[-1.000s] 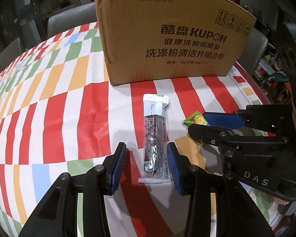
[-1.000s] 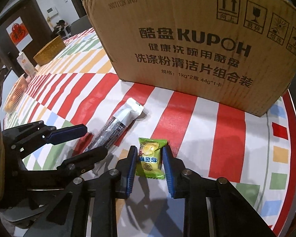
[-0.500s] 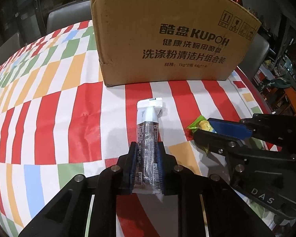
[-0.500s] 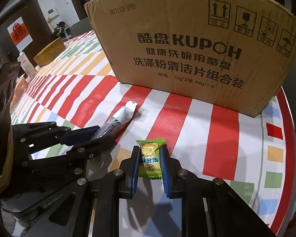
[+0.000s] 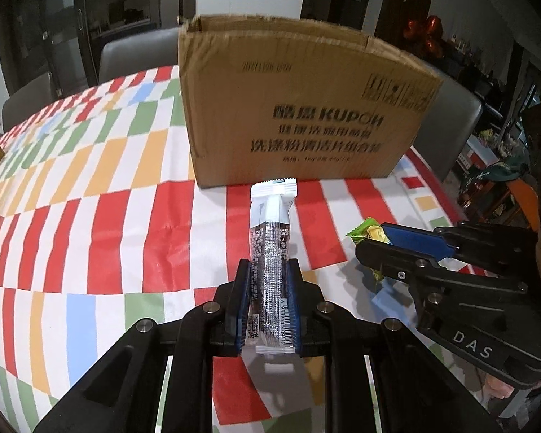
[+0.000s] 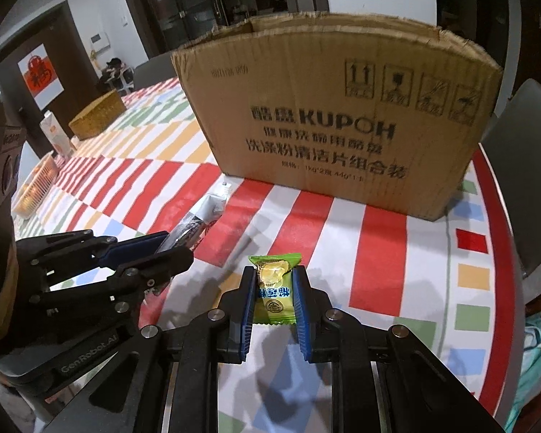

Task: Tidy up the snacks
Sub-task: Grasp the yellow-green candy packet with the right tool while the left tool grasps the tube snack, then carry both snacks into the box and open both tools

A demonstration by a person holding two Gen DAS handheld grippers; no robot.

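My left gripper (image 5: pixel 268 270) is shut on a long snack bar (image 5: pixel 272 238) in a white and dark wrapper, lifted off the striped tablecloth (image 5: pixel 108 223). My right gripper (image 6: pixel 273 278) is shut on a small green and yellow candy packet (image 6: pixel 273 288), also raised above the cloth. Straight ahead stands an open brown cardboard box (image 5: pixel 306 115) with black print; the box (image 6: pixel 342 119) fills the middle of the right wrist view. In the left wrist view the right gripper (image 5: pixel 371 241) hangs at the right with the candy (image 5: pixel 369 232). The right wrist view shows the left gripper (image 6: pixel 176 245) holding the bar (image 6: pixel 202 216).
Grey chairs (image 5: pixel 133 54) stand behind the table, and another chair (image 6: pixel 523 166) at its right edge. At the far left of the table sit a woven basket (image 6: pixel 97 115), a carton (image 6: pixel 54 133) and an orange basket (image 6: pixel 32 187). The table's red rim (image 6: pixel 501 252) curves on the right.
The left jaws closed on the snack bar and the right jaws tightened on the candy. Both grippers then rose off the cloth with their items, so the box's open top now shows.
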